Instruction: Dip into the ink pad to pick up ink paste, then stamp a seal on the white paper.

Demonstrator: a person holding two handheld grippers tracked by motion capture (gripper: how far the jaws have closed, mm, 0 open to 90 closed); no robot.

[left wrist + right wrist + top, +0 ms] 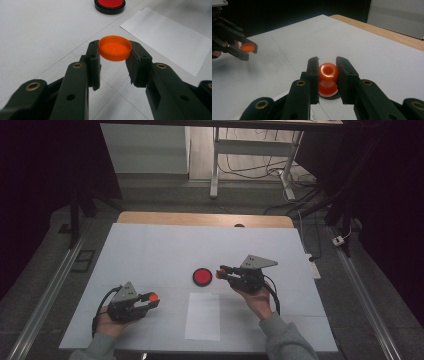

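Note:
My left gripper [114, 53] is shut on a shallow orange cap [115, 47], held flat just above the white table cover at the front left [153, 297]. My right gripper [327, 68] is shut on a small rounded orange piece [328, 70] that has a hole in its end. It hovers right of the table's middle [220, 271], jaws pointing left. Just beyond its jaw tips a red disc with a black rim [202, 276] lies on the cover. That disc [110, 3] also lies far ahead of the left jaws. The right gripper view takes in the left gripper [247, 48] with its cap, at the far left.
A white sheet of paper [202, 316] lies flat near the front edge between my two hands. The white cover [165, 250] spans the table, with a wooden edge [200, 218] at the back. Desk legs and cables stand on the floor beyond.

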